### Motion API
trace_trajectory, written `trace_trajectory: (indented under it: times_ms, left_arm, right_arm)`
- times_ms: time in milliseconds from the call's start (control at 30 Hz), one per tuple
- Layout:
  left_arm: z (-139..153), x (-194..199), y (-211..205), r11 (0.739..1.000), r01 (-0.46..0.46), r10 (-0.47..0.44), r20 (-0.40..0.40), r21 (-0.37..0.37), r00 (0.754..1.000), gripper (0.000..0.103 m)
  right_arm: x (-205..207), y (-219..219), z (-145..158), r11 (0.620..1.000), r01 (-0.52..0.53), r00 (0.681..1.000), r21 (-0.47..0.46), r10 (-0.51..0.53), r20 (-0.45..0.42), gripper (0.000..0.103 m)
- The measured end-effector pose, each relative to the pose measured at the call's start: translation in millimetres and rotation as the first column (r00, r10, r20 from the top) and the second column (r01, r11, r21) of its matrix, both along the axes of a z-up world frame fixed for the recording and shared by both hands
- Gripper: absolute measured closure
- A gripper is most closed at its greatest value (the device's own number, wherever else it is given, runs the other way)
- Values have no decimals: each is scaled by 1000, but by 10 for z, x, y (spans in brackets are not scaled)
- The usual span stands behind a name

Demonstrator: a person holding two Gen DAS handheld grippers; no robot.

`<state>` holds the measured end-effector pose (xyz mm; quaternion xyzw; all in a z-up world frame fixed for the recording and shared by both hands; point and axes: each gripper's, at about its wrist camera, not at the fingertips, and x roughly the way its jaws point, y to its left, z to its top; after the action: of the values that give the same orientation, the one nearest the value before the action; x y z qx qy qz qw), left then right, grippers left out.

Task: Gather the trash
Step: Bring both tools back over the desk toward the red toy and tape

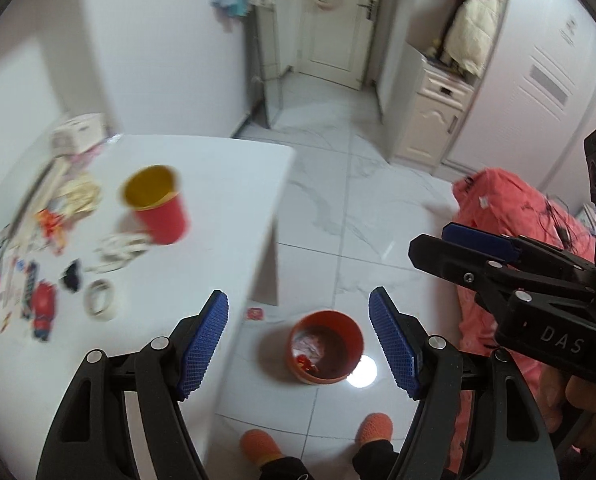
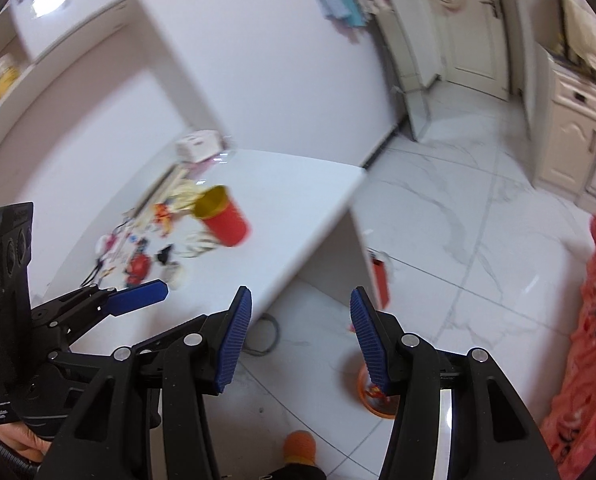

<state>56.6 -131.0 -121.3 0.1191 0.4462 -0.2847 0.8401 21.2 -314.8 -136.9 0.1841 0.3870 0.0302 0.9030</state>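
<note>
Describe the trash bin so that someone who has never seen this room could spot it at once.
Start at the white table; past its near corner, on the marble floor, stands the bin, in front of the orange slippers. It is a small round orange bucket, open on top, with crumpled scraps inside. The red cup is on the tabletop, not the floor.

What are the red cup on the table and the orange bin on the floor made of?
The red cup looks like coated paper or thin plastic: matte red outside, shiny gold lining inside. Blur leaves it open. The orange bin looks like moulded plastic: a smooth, even-coloured wall with a thin rim, and scraps inside. The table under the cup is glossy white, probably laminate.
</note>
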Motion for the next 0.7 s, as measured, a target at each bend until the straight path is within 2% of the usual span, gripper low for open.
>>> trace_trajectory:
  times_ms: [167, 367, 533, 700]
  left_arm:
    - [148, 121, 518, 994, -113, 113, 20, -3, 993, 30]
    - [208, 383, 1200, 975, -223, 222, 33, 4, 974, 30]
    - [158, 664, 1660, 963, -267, 266, 34, 28, 963, 30]
    - [4, 943, 1988, 963, -261, 261, 15, 67, 965, 30]
  right_arm:
    - [201, 521, 160, 993, -122, 992, -7, 122, 24, 50]
    - [530, 1139, 161, 975, -224, 974, -9, 224, 29, 50]
    - [859, 1621, 20, 961, -277, 961, -1, 277, 9, 50]
    - [1154, 1978, -178, 961, -275, 961, 5, 275, -21, 50]
